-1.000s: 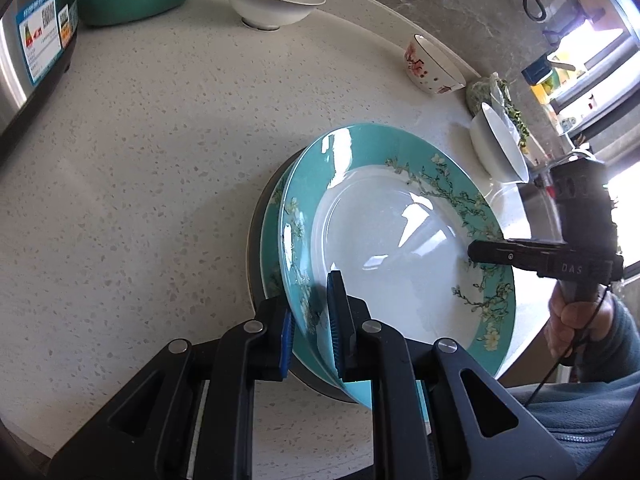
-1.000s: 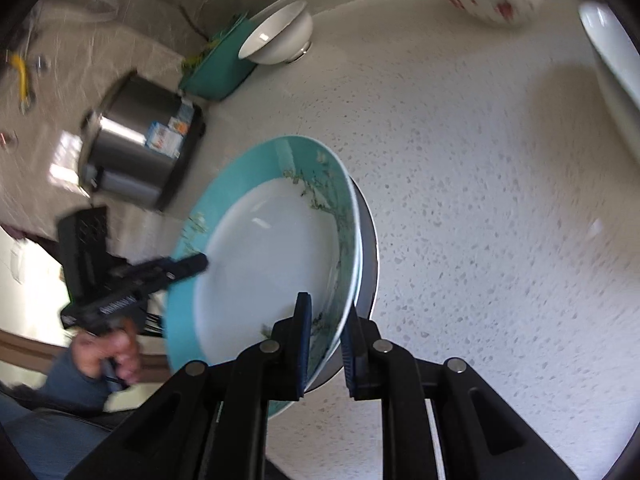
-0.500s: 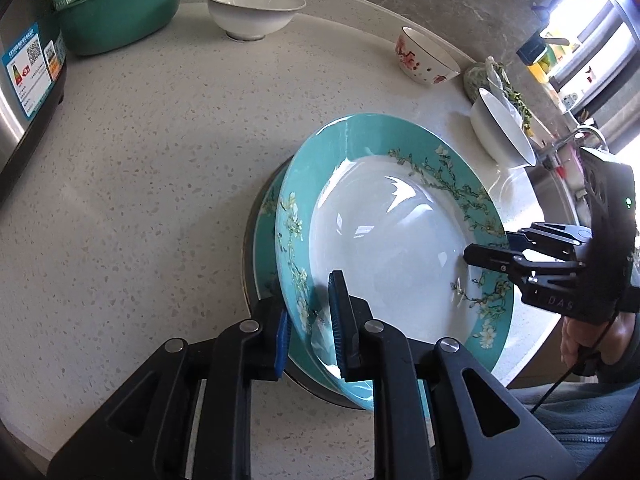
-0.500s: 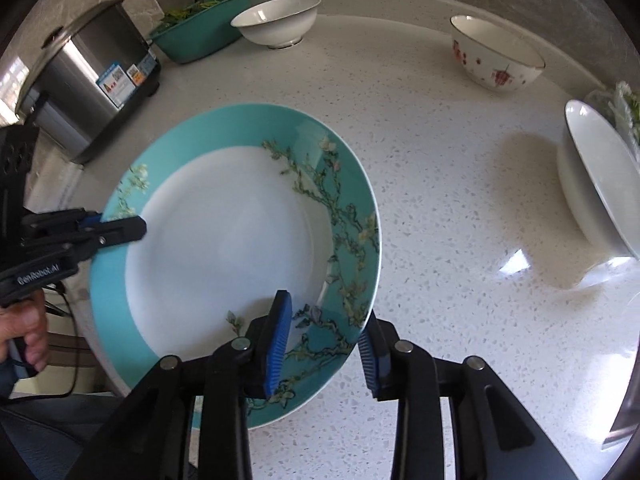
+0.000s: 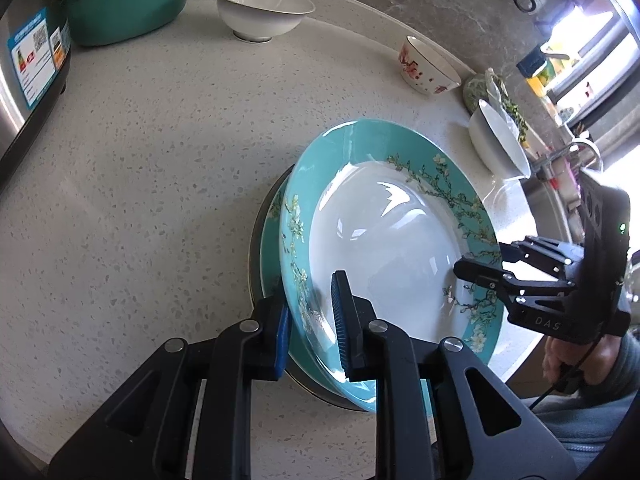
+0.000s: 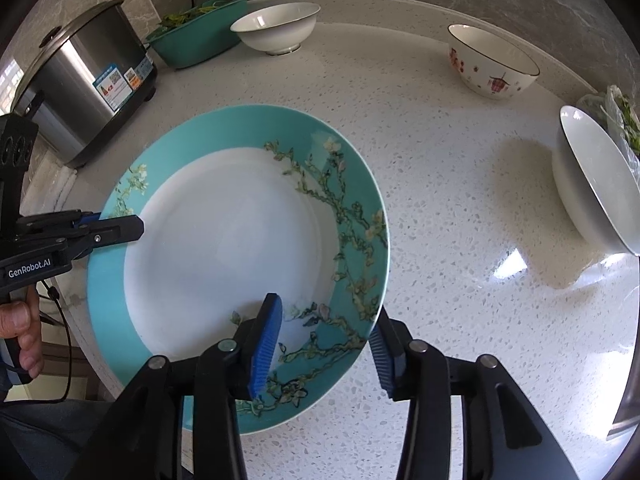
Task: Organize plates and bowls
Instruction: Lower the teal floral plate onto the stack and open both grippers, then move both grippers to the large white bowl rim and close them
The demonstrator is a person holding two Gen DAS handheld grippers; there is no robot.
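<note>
A teal plate with a white centre and blossom pattern [image 5: 392, 240] [image 6: 224, 248] is held tilted over a second teal plate [image 5: 272, 216] lying on the counter. My left gripper [image 5: 312, 320] [image 6: 116, 226] is shut on the top plate's left rim. My right gripper [image 6: 324, 348] [image 5: 480, 264] is open, its fingers either side of the plate's near right rim without pinching it. A white bowl [image 6: 276, 26] [image 5: 262, 8], a flower-print bowl [image 6: 492, 62] [image 5: 428, 66] and a tilted white bowl [image 6: 592, 184] [image 5: 498, 142] stand on the counter.
A steel rice cooker [image 6: 80, 80] and a teal basin of greens [image 6: 200, 32] [image 5: 124, 4] stand at the back left. A bag of greens [image 6: 618, 120] lies at the far right. A sink edge [image 5: 552, 200] lies to the right. The speckled counter [image 6: 440, 200] extends between the bowls.
My right gripper has opened and let go of the plate's rim. My left gripper keeps its hold, and the plate has tilted flatter toward the lower plate.
</note>
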